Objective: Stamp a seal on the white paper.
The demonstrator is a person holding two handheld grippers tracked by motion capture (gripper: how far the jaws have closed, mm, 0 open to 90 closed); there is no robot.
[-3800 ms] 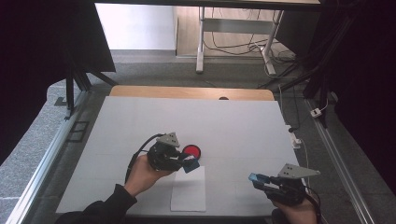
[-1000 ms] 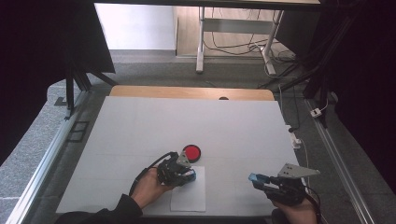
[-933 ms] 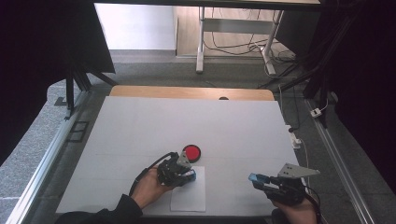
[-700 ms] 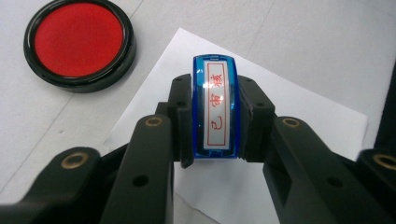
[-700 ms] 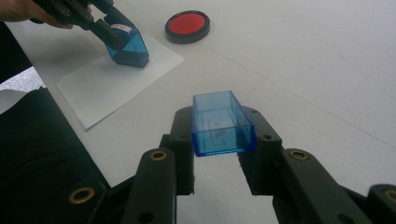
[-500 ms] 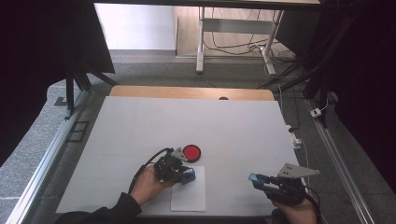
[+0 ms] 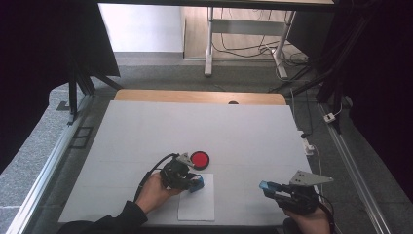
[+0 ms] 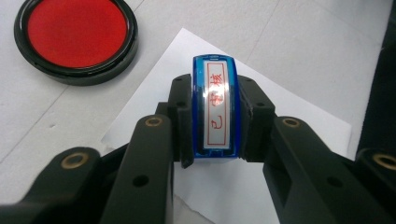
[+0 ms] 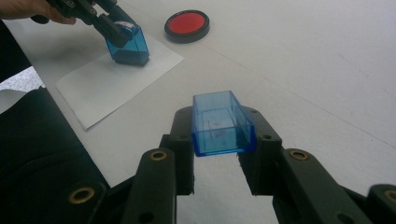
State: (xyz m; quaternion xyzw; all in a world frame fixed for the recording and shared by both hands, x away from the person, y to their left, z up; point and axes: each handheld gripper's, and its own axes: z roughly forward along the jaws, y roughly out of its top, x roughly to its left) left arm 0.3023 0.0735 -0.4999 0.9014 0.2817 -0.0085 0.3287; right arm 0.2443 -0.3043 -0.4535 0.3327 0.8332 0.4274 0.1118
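My left gripper (image 7: 191,183) is shut on a blue stamp (image 8: 215,107), its label of red characters facing the camera. The stamp (image 9: 127,43) stands tilted with its dark base on the far corner of a white paper sheet (image 7: 197,208). A round red ink pad (image 7: 199,159) in a black rim lies just beyond the sheet, a little apart from the stamp. At the near right, my right gripper (image 7: 267,186) is shut on the stamp's clear blue cap (image 9: 222,123), held above the table with its hollow side up.
The white table top (image 7: 243,131) stretches wide beyond the ink pad and between the two hands. A wooden strip (image 7: 195,96) runs along its far edge. A dark sleeve (image 9: 42,154) lies at the near left. Cables trail off the table's right side.
The left gripper carried the stamp from beside the ink pad back onto the paper's far corner; over the last second it only shifted slightly. The right gripper with the cap stayed still.
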